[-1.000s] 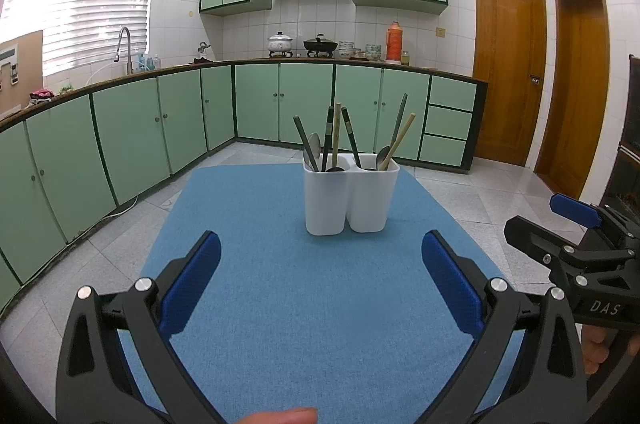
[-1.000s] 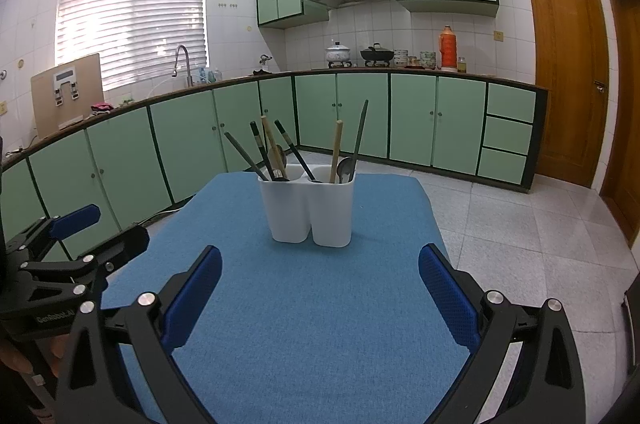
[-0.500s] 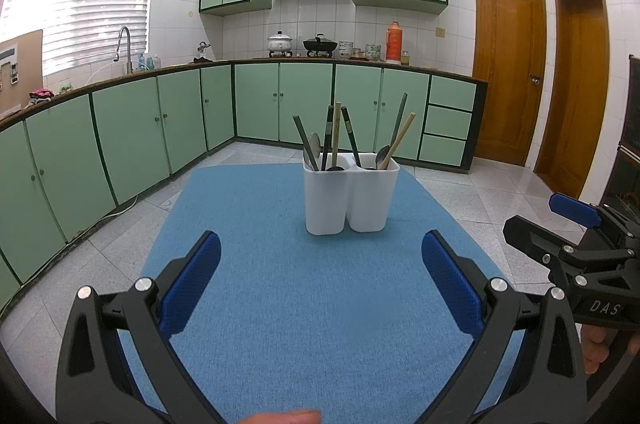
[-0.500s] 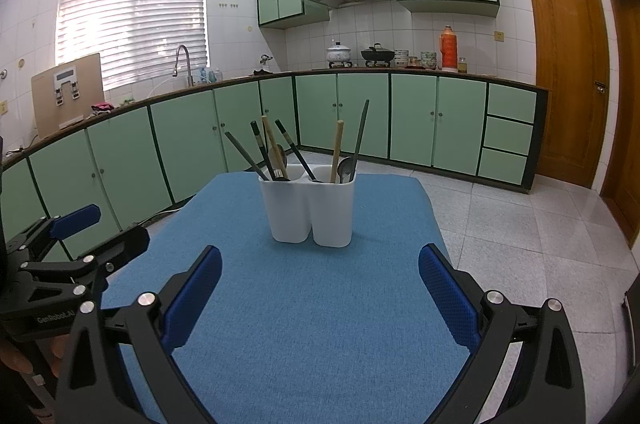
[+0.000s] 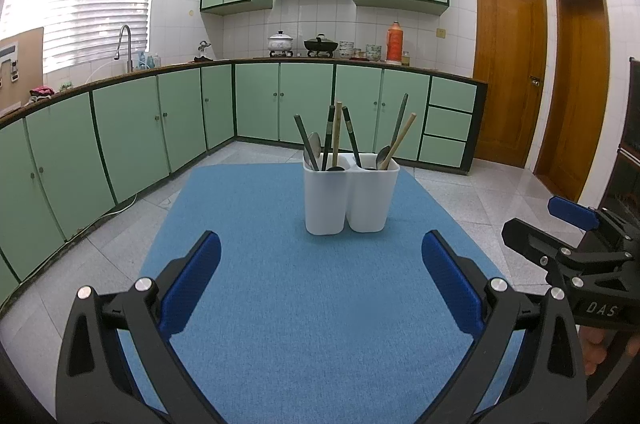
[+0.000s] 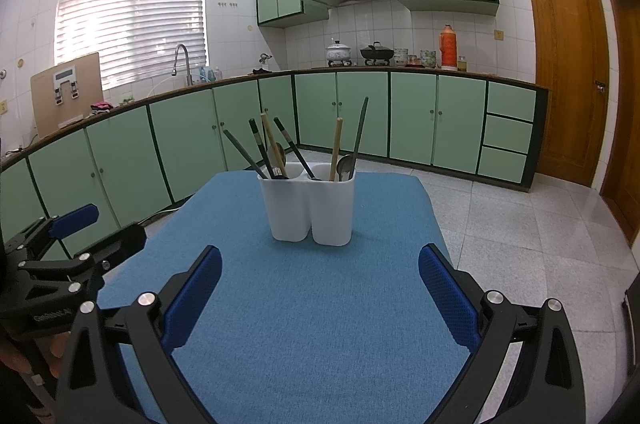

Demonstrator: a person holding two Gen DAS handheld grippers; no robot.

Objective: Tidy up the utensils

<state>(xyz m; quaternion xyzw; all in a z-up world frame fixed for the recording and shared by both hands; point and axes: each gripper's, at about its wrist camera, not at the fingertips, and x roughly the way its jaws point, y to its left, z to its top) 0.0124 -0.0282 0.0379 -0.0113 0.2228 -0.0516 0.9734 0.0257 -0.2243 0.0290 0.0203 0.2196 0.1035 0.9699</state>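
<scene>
We hold both tongs, left tongs [image 5: 320, 280] and right tongs [image 6: 320, 284], spread wide and empty. Both hover short of the white holder [image 5: 350, 197] on the blue bench [image 5: 312, 304]. Utensils [image 5: 334, 139] stand inside it.

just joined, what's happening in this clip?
A person holds a gripper in each hand over a blue mat. Both the left gripper and the right gripper are open and empty, pointed at a white two-compartment holder standing upright on the mat. Chopsticks and spoons stand in both compartments. Neither gripper touches the holder or any utensil; nothing lies loose on the visible mat.
</scene>
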